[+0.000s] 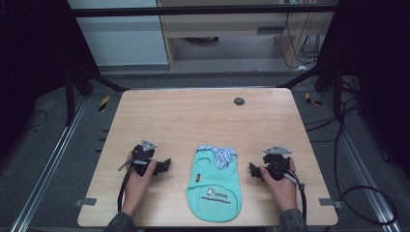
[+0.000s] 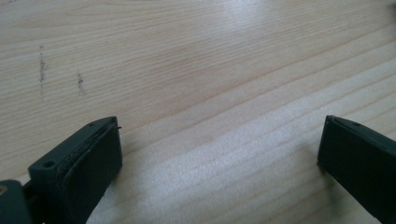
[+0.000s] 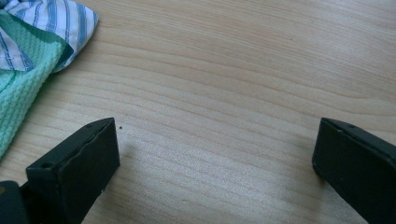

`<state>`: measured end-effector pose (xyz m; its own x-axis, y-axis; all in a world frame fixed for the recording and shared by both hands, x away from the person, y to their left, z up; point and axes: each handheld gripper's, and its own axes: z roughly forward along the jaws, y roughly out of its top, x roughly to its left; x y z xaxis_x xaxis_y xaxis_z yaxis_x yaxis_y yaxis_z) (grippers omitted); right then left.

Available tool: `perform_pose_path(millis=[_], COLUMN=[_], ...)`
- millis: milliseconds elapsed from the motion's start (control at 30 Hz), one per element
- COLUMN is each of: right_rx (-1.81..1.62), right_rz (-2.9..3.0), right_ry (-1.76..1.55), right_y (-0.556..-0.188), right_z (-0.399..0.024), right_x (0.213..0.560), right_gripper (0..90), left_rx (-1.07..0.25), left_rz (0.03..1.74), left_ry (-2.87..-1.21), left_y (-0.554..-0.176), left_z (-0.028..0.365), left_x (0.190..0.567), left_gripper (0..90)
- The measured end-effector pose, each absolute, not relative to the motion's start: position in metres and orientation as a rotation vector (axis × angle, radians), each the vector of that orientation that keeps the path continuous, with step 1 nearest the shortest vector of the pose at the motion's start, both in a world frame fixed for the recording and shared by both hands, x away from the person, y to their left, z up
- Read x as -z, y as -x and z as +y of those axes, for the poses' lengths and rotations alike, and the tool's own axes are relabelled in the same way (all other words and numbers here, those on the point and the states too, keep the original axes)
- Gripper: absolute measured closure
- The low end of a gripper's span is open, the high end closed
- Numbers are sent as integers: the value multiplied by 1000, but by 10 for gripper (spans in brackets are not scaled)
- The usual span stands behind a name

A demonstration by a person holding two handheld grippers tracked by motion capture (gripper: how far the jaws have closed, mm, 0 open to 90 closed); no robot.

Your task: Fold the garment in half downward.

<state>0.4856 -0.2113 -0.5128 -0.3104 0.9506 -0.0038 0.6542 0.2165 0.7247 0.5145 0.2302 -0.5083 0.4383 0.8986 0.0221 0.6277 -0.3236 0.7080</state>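
A small mint-green garment (image 1: 214,182) with a blue-and-white striped collar (image 1: 220,153) lies flat near the front middle of the wooden table (image 1: 193,116). My left gripper (image 1: 167,166) rests on the table to its left, held by a hand, open with bare wood between its jaws (image 2: 219,158). To the garment's right rests my right gripper (image 1: 252,170), also open and empty (image 3: 217,158). The right gripper view has the striped collar (image 3: 51,23) and green knit (image 3: 21,93) at its upper left, apart from the jaws.
A small dark round disc (image 1: 239,101) sits near the table's far edge. Black cables trail from both grippers over the front edge. Dark frame legs and loose cables stand on the floor around the table.
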Motion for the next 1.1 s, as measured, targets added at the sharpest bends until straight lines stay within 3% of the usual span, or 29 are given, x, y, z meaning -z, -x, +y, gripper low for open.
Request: perform_pose_path(millis=[567,633,1100], right_rx=[-883,-879,-946], right_rz=[2061,2060,2077], right_ry=[-1469,-1462,-1313], right_y=[-483,-483,-475], right_z=[-210,-210,-187], right_x=[513,513,497], right_gripper=[8,18,296], left_rx=[-534,-530,-521], left_rz=[1240,1227,1118], left_ry=[-2089,-2082,-2097], left_y=[-507,-505,-497], left_z=[228,226,213], left_x=[507,505,493], left_gripper=[0,35,61])
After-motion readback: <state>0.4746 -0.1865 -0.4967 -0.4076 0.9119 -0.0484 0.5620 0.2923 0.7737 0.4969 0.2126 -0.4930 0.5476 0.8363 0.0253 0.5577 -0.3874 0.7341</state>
